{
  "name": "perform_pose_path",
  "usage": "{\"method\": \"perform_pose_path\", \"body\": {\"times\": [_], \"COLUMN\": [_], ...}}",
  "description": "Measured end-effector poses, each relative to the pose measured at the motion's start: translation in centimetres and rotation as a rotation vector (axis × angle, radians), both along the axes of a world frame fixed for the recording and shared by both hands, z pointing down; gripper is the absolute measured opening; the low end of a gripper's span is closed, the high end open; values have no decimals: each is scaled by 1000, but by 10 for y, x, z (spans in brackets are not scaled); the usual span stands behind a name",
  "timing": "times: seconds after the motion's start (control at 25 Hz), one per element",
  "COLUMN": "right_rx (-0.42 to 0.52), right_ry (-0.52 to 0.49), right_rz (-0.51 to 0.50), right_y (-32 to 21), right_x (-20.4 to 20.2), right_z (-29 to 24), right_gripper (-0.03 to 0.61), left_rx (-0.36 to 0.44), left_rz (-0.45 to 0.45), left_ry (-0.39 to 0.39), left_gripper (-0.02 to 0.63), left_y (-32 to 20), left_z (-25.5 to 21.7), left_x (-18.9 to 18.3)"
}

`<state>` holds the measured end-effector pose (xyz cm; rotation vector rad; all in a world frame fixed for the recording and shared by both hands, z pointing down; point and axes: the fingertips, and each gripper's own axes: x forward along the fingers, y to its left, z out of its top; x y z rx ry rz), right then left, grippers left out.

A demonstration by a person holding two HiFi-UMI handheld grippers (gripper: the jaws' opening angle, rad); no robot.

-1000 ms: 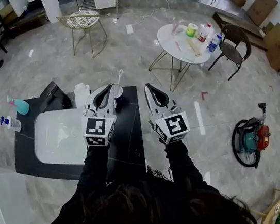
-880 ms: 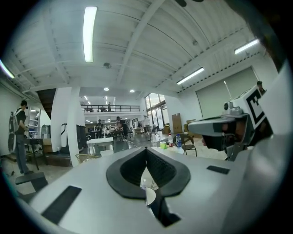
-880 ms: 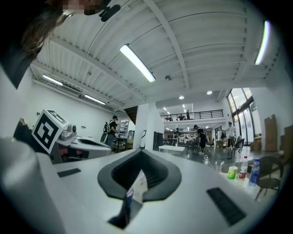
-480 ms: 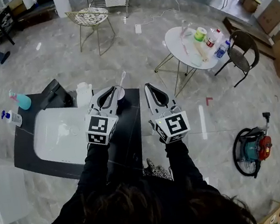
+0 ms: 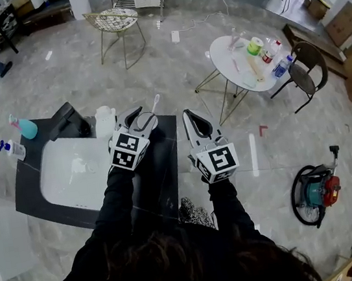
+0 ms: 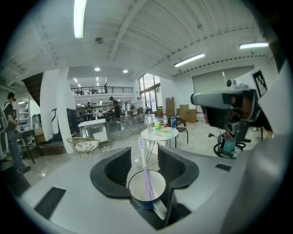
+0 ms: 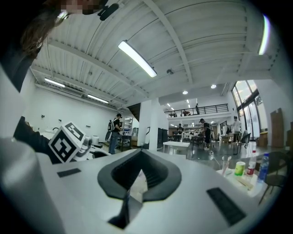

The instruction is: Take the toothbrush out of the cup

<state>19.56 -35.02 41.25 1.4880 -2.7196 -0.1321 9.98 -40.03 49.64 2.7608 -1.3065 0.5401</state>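
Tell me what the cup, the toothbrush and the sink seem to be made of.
Cup: probably glazed ceramic or enamel. It is smooth white inside and blue outside, with a slight gloss.
Toothbrush: plastic, it seems. The pale lilac handle looks slightly see-through, and the head is white.
Sink: likely glazed ceramic. It is a plain white basin with soft reflections, set in a dark counter.

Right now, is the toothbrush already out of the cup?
No, the toothbrush stands inside the cup, its head above the rim.

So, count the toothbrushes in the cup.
1: the toothbrush stands head up in the cup on the dark counter, right of the basin. None seems hidden inside.
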Motion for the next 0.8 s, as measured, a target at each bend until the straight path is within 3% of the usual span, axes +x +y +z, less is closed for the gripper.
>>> {"method": "perform_pose_path", "body": {"times": [0.24,0.68,0.8], "right_rx": [-27,-59,-59], "right_ry": [1,1,-2], "right_rz": [-4,27,30], "right_y": [-7,-13,-13], "right_x": [1,13,14], "right_z": [9,23,24], "right_gripper": [5,5,5], "left_rx": [-81,-117,-97], "left_rz": [21,51,36], "left_ry": [-69,-150,-156], "left_gripper": [170,167,97], "left_y": [-27,-48,-50], "left_z": [31,67,66], "left_x": [9,22,18]}}
